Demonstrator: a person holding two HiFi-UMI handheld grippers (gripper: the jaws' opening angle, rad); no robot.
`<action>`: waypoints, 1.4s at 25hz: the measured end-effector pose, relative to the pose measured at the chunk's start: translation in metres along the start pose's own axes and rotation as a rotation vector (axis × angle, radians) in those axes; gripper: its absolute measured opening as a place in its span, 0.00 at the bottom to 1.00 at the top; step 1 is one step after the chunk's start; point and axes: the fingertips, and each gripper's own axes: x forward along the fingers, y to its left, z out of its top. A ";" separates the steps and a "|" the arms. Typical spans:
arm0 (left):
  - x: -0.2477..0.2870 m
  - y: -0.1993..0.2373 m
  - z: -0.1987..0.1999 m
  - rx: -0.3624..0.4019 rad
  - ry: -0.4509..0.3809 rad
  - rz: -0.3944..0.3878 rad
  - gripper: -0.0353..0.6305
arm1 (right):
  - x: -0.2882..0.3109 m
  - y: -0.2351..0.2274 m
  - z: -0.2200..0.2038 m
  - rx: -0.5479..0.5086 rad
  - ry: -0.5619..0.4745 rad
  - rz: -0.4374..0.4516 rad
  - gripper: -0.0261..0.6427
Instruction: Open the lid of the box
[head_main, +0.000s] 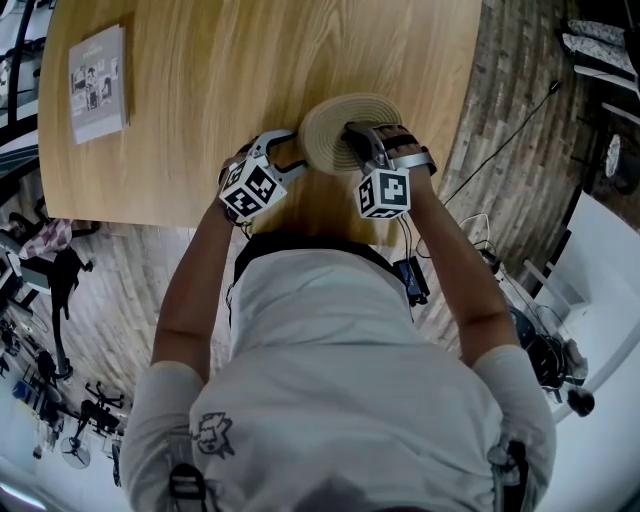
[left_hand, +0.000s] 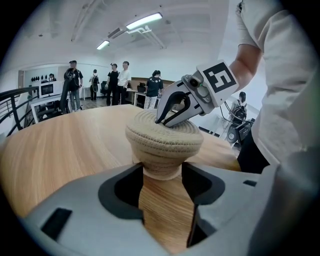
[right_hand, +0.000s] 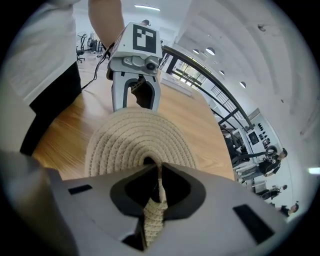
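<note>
With the woven box (left_hand: 161, 162) at the table's (head_main: 250, 70) near edge, upper middle of the head view, the left gripper (head_main: 290, 165) clasping its body and the right gripper (right_hand: 159, 172) pinched on the lid's (head_main: 335, 125) loop (right_hand: 151, 215), I'd lift straight up, slowly, base pinned.

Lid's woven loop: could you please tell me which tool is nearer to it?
Right. The right tool is shut on the loop atop the lid; the left tool sits lower, its tips against the box below the lid.
</note>
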 end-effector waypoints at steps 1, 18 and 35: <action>0.000 0.000 0.000 -0.002 0.004 0.002 0.42 | -0.001 0.000 0.000 -0.006 0.000 -0.003 0.09; 0.004 0.005 -0.006 -0.083 0.012 0.073 0.41 | -0.060 -0.033 0.008 0.020 -0.033 -0.157 0.07; -0.051 -0.018 0.043 -0.136 -0.119 0.229 0.41 | -0.143 -0.041 0.026 0.146 -0.140 -0.295 0.07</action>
